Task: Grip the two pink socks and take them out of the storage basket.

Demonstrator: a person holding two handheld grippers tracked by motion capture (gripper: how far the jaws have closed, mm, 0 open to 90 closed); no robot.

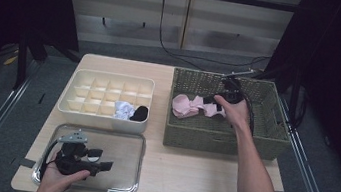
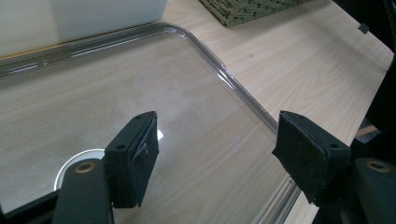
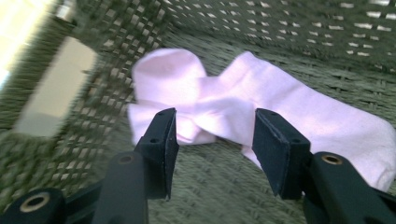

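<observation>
The worktop is of light wood, and the woven basket stands on its right part. I give all places from this basket. To the left of the basket, just beside it, stands a cream organiser box with many small compartments; in its front row, in the two compartments nearest to the basket, lie a white sock and a black sock. In front of this box, left of the basket and nearer to the person, lies a clear tray.

Inside the basket, at its left side, lie the pink socks on the woven bottom, one partly over the other. The right claw is inside the basket, just in front of the pink socks. Its jaws are spread and pinch nothing. The left claw is well apart from the basket, over the clear tray, with the jaws spread wide and nothing between them.
</observation>
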